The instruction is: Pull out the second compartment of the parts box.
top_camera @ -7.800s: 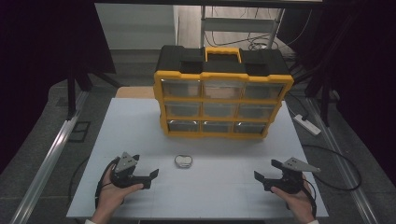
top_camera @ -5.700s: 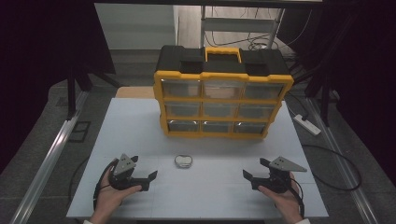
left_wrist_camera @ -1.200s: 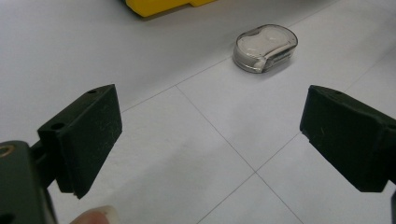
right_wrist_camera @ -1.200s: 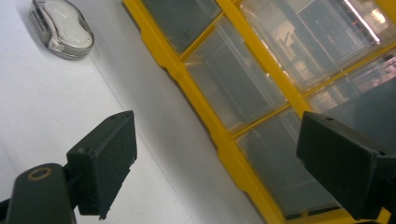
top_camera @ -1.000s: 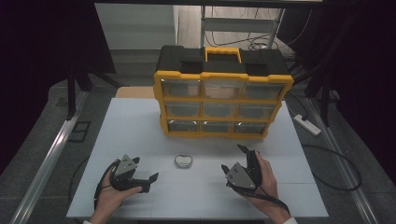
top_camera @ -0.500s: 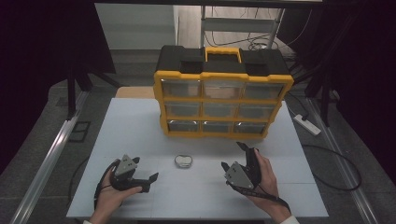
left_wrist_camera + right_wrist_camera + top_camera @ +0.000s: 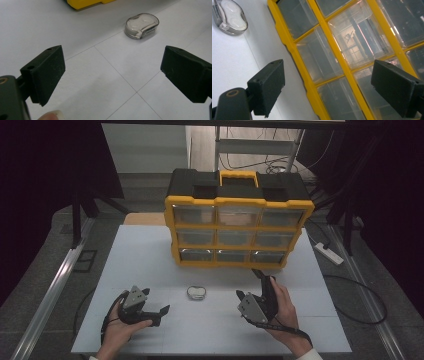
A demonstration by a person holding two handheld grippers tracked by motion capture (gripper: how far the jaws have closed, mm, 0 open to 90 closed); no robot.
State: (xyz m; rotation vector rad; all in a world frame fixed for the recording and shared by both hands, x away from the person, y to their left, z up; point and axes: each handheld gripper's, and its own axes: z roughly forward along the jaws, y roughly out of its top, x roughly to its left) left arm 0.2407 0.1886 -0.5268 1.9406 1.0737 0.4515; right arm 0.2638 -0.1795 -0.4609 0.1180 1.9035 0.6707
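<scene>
A yellow and black organizer box (image 7: 237, 217) with clear drawers stands at the back of the white table (image 7: 145, 255). A small clear plastic case (image 7: 196, 292) lies in front of it, also seen as the case (image 7: 142, 25) and the case (image 7: 229, 17). My left gripper (image 7: 159, 314) rests open at the front left, pointing toward the case, nothing between its jaws. My right gripper (image 7: 249, 285) is open and rolled on its side at the front right, aimed at the box's clear drawers (image 7: 332, 50).
A white power strip (image 7: 329, 253) lies on the floor to the right of the table. A metal rail (image 7: 55, 285) runs along the left side. Cables trail on the floor behind the box.
The right gripper has come in from the front right toward the middle and rolled onto its side. In the last second it barely shifted. The left gripper has stayed put.
</scene>
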